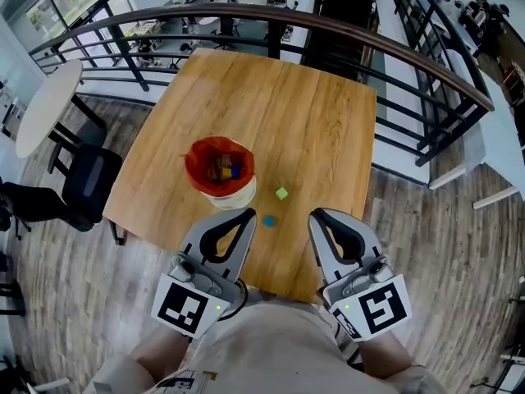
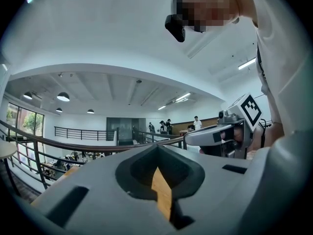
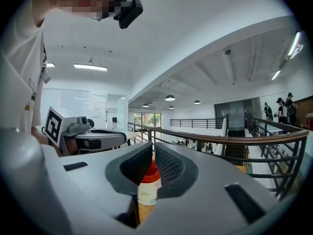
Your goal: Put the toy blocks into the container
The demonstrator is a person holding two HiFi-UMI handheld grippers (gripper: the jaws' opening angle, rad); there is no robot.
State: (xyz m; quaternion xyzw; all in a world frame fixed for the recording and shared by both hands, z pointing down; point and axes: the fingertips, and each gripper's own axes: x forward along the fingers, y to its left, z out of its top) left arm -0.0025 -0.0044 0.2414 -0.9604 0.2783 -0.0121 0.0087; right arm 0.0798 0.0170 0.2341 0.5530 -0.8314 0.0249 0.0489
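Note:
A white container with a red liner (image 1: pixel 220 171) stands on the wooden table (image 1: pixel 287 113) and holds several coloured blocks. To its right a green block (image 1: pixel 281 193) and a blue block (image 1: pixel 268 220) lie loose on the tabletop. My left gripper (image 1: pixel 249 214) hovers at the table's near edge just below the container, jaws together and empty. My right gripper (image 1: pixel 315 214) hangs beside it, right of the blue block, also shut with nothing between its pads. In the right gripper view the container (image 3: pixel 148 187) shows through the jaws of the right gripper (image 3: pixel 152 148). The left gripper (image 2: pixel 157 148) looks along bare table.
A curved dark railing (image 1: pixel 344 35) runs behind the table, with a drop to a lower floor beyond. A black chair (image 1: pixel 82 187) and a round white table (image 1: pixel 45 105) stand at the left. The person's torso (image 1: pixel 271 351) fills the bottom edge.

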